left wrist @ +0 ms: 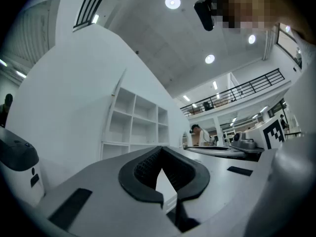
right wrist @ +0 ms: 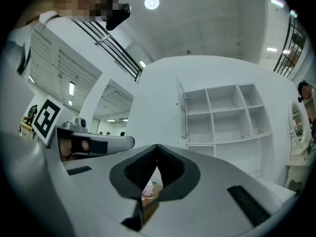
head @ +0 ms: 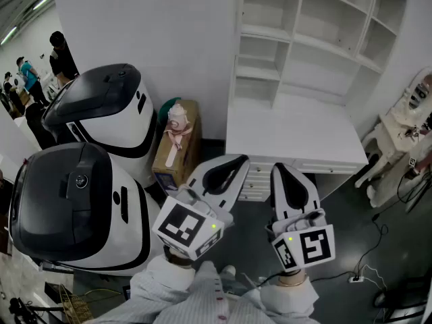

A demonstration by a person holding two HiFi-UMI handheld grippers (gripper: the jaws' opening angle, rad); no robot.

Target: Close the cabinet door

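A white cabinet [head: 317, 39] with open shelves stands against the wall above a white counter [head: 297, 137]. Its narrow door [right wrist: 182, 110] is swung out on the left side and shows edge-on; the same door [head: 237, 39] shows in the head view and the door [left wrist: 115, 100] in the left gripper view. My left gripper [head: 236, 160] is shut with nothing in it, held in front of the counter's left end. Beside it, my right gripper [head: 279, 169] is also shut and empty. Both point slightly upward toward the cabinet [left wrist: 136, 125], apart from it. The jaws meet at the left gripper [left wrist: 159, 150] and right gripper [right wrist: 157, 147].
Two large white-and-black machines [head: 101, 110] [head: 64, 204] stand to the left. A cardboard box [head: 177, 147] with a pink item on it leans by the wall. Drawers [head: 260, 181] sit under the counter. A white frame [head: 401, 140] and floor cables [head: 368, 258] lie right. People stand far left.
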